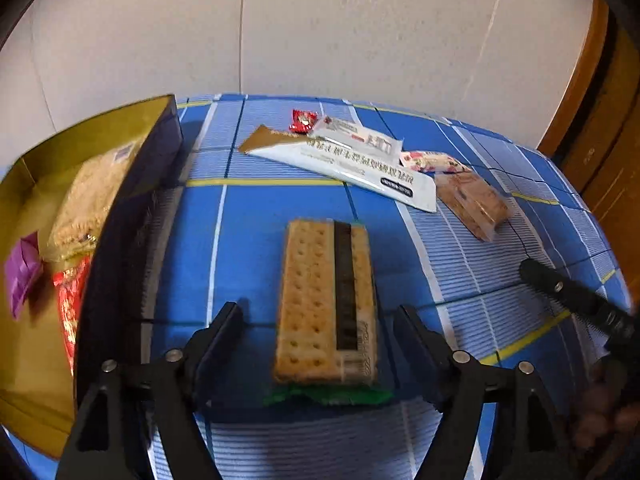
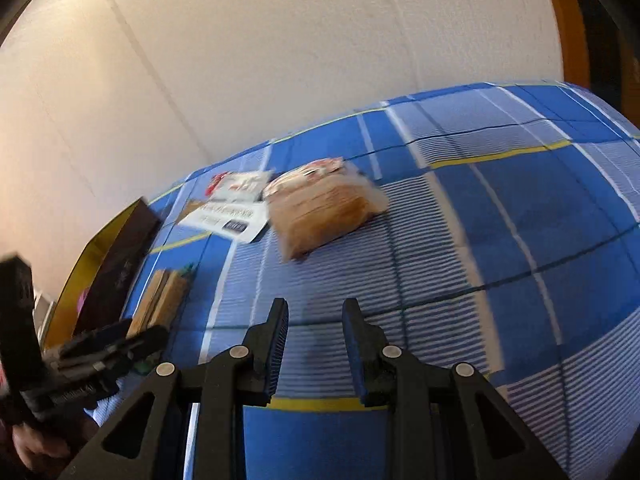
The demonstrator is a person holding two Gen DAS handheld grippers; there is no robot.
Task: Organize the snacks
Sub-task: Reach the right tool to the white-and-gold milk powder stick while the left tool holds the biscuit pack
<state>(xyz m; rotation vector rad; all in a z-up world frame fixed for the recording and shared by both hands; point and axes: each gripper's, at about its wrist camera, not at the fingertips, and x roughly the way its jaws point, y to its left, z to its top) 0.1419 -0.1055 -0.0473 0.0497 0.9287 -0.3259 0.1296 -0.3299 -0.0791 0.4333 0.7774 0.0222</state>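
The blue checked tablecloth (image 1: 256,208) is seen by both views from close above, each looking steeply down along its own fingers toward the white wall (image 1: 320,32). The left view is set nearest the gold box (image 1: 48,152); the right view is set farther from it. The box, cracker pack (image 1: 320,300) and white wrappers (image 1: 348,160) are shared.

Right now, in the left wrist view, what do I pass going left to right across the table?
Gold-lined box → cracker pack lying between the open left tool fingers → clear-wrapped cake pack → right tool tip at the right edge.
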